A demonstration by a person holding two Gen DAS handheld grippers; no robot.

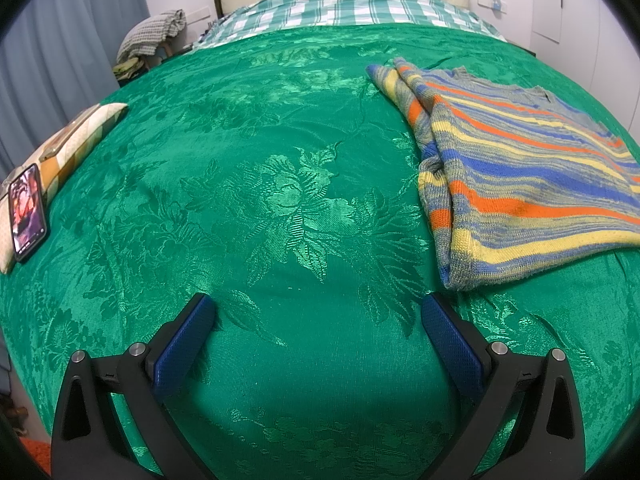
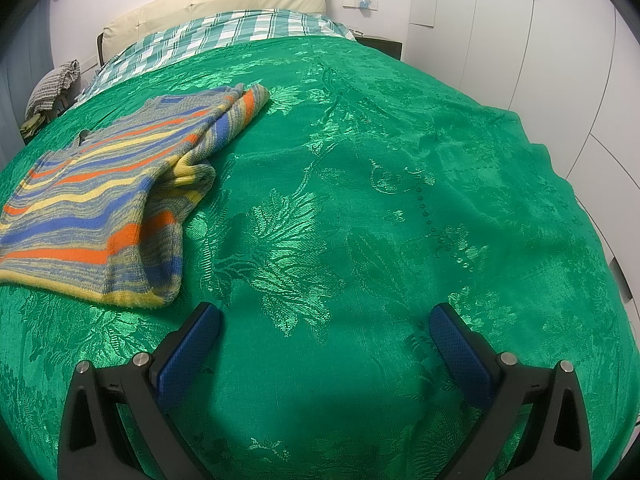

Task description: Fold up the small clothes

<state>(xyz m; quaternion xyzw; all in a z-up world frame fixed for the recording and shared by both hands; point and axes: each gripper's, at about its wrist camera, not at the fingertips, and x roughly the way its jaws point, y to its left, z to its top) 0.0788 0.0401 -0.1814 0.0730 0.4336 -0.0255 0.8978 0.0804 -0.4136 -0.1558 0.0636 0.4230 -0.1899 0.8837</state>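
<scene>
Hovering over bare cloth, the left gripper (image 1: 318,308) has its blue-padded fingers spread wide with nothing between them, and the right gripper (image 2: 325,318) matches it, jaws apart and empty. Under both lies the shiny green floral bedspread (image 1: 280,200), and neither tool touches the garment.

Out from the left gripper, ahead and to its right, sits the striped knitted sweater in grey, blue, orange and yellow (image 1: 520,176). From the right wrist view the same sweater (image 2: 104,208) lies ahead and to the left, so it rests between the two tools, towards the foot edge of the bed. Both sleeves look turned in along the side edges, and the hem is the part nearest the grippers.

Further off, a smartphone with a lit screen (image 1: 27,212) lies on a patterned cushion (image 1: 80,140) at the left edge of the bed, and a green-and-white checked sheet (image 1: 344,6) covers the head end.

My read: side folds are done and the cross fold is pending. Next call is for both grippers to swing inward, pinch the two hem corners, and carry the hem up towards the neckline without dragging the bedspread.
</scene>
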